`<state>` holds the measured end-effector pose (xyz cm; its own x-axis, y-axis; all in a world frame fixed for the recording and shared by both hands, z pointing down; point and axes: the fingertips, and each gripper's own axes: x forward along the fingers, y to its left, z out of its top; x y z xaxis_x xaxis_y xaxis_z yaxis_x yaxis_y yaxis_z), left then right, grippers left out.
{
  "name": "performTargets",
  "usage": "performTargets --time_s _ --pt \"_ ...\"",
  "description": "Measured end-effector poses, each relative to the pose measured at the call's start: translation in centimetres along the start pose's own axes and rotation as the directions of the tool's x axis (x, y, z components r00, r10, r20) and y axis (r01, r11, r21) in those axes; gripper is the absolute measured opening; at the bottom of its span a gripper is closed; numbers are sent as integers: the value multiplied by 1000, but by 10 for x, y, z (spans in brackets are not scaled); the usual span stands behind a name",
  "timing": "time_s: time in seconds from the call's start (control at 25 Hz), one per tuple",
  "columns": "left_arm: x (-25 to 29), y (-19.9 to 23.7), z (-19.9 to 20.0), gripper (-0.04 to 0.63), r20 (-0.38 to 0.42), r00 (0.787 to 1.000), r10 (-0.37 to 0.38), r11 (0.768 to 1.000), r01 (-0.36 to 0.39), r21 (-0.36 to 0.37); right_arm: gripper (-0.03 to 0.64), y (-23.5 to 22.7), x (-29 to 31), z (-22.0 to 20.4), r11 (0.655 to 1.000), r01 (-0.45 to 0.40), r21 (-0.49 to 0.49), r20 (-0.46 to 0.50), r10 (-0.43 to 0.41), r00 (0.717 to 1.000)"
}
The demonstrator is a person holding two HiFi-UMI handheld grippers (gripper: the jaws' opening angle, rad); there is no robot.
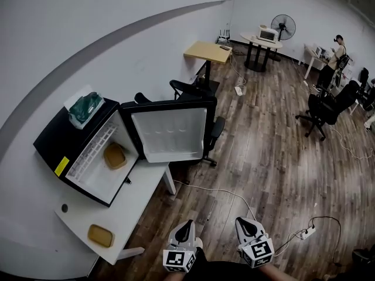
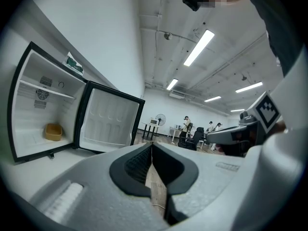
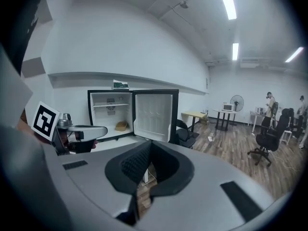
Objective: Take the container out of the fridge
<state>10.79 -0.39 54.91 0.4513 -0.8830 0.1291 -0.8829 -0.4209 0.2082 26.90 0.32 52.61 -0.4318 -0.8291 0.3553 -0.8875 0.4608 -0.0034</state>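
Head view: a black, boxy fridge (image 1: 50, 139) is seen on a white table (image 1: 132, 206), its door (image 1: 170, 134) swung wide, the lining white and moulded. A tan container (image 1: 115, 156), square with rounded corners, lies on the fridge's bottom. A similar tub (image 1: 100, 235) is set near the table's front corner. A crinkled green pack (image 1: 85, 109) rests on the fridge top. The left gripper (image 1: 185, 226) and right gripper (image 1: 243, 224) are held over the wood floor (image 1: 275, 157), well apart from the table.

Left gripper view: the matte grey jaws are pressed together, nothing between their ribbed black pads. The container (image 2: 53, 131) is seen under a white shelf (image 2: 45, 88).

Right gripper view: these jaws are likewise clenched and empty; the container (image 3: 121, 126) sits in the fridge.
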Motion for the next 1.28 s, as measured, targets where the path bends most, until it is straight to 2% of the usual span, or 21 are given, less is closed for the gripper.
performTargets --time_s 0.24,0.4,0.6,0.76,0.88,1.08,1.16,1.28 --pt "30 34 6 17 -9 1000 -8 1000 8 -26 0 -2 51 34 1000 -5 -16 23 6 1000" --pt "49 69 13 17 12 1000 5 996 -4 -95 0 4 80 46 999 -13 -42 30 14 999" --pt "53 111 37 17 73 995 70 993 -63 -95 0 12 104 53 998 -43 -55 5 43 999" --pt "36 137 41 17 84 985 148 984 -138 -111 0 23 123 65 993 -89 -75 -1 89 996" --pt "17 152 34 17 73 973 217 969 -205 -138 0 35 137 69 985 -139 -103 -7 139 990" --pt "-2 170 33 17 75 949 306 945 -293 -144 0 64 164 72 960 -253 -123 -16 253 967" --pt "-11 178 34 17 79 931 357 926 -342 -160 0 75 178 72 940 -314 -137 -32 312 950" --pt "-22 196 34 17 80 892 445 888 -427 -170 0 96 206 80 900 -415 -136 -39 413 910"
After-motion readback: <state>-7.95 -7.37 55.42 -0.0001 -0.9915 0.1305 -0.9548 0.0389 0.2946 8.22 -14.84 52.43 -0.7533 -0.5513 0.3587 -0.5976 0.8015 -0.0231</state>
